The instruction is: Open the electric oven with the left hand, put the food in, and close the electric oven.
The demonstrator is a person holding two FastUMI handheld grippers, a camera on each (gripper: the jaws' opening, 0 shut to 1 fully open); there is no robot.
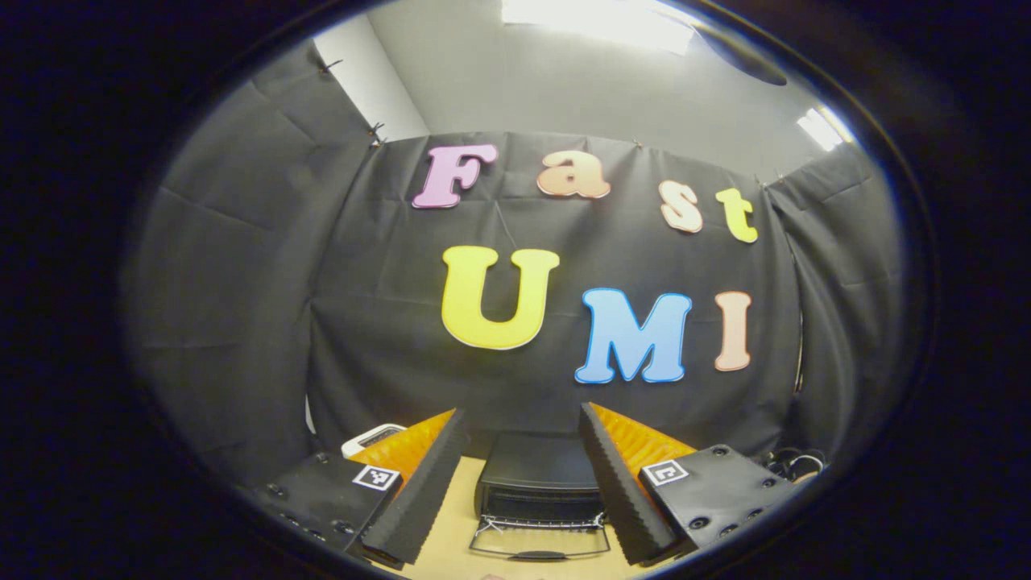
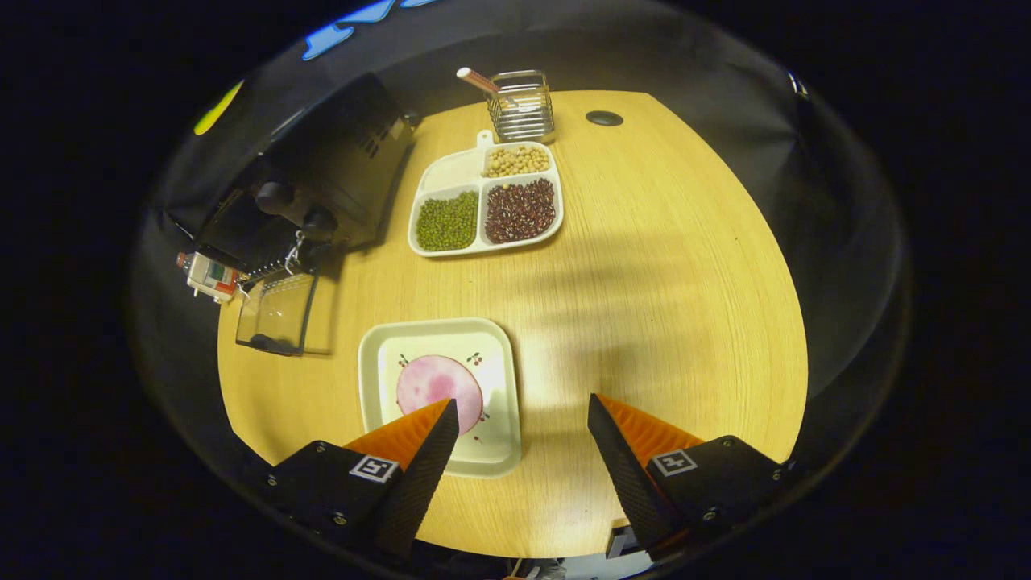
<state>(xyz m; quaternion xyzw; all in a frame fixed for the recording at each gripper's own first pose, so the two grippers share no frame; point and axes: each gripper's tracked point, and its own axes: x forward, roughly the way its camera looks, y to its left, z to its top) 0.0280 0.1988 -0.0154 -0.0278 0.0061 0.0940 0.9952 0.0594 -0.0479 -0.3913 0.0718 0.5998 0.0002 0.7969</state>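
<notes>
Right up front in the right gripper view, the right gripper [image 2: 522,443] hangs over the near edge of the table [image 2: 668,266], jaws wide apart and holding nothing. Its left finger overlaps the corner of a square plate [image 2: 491,403] with a round pink slice of food [image 2: 435,379] on it, but from here I can't tell if it's touching or just above it.

Left gripper [image 1: 522,483] is spread open too, empty, pointing at the electric oven [image 1: 538,467] from a little way back. The oven door [image 1: 538,541] is already dropped down flat, handle toward the camera, so I'd say the opening step is done and we're on getting the food in.

Next move, as I read it: right gripper comes down on that pink slice (or the plate, hard to say which gets carried), closes on it, and swings it left toward the open oven [image 2: 314,193]. A thin slice lying flat looks fiddly to pinch.

Other stuff: a divided tray of beans [image 2: 483,201] sits just beside the oven, with a wire basket [image 2: 523,109] behind it. Neither sits on the straight line from plate to door, though the lowered glass door [image 2: 278,314] sticks out and could get clipped.
</notes>
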